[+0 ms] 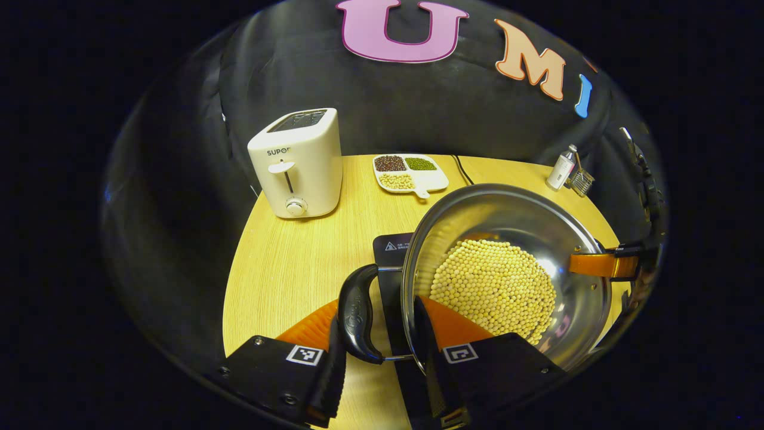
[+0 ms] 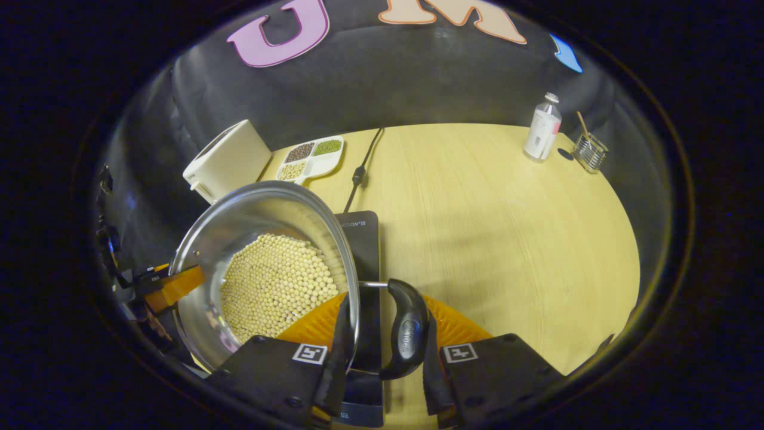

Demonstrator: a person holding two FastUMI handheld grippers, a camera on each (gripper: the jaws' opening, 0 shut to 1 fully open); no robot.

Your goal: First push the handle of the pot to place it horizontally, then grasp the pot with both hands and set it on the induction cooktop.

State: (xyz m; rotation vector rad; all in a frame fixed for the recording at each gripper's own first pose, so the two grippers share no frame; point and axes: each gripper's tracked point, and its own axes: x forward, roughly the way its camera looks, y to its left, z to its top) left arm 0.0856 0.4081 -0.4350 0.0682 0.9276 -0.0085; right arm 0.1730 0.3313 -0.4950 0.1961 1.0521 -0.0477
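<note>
left gripper view shows one shiny round steel pot [image 1: 507,239] with a layer of pale yellow soybeans [image 1: 492,286] in it, over one flat black induction cooktop [image 1: 391,251] on the round light wooden desk [image 1: 286,263]. the pot has two black loop handles, one on each side. the left claw [image 1: 382,340] is closed around the near handle [image 1: 358,319], one finger outside the loop and the other inside the pot's rim. in the right gripper view the right claw [image 2: 382,346] grips the other handle [image 2: 407,328] the same way, with the left claw's finger [image 2: 173,286] across the pot at the far rim.

behind the pot stand one cream white toaster [image 1: 298,161] and one white divided dish [image 1: 409,173] with three kinds of beans, beside a black power cord [image 2: 361,167] that runs to the cooktop. well apart at the desk's far edge stand one small white bottle [image 2: 542,128] and one small glass holder [image 2: 590,152] with a stick in it.
</note>
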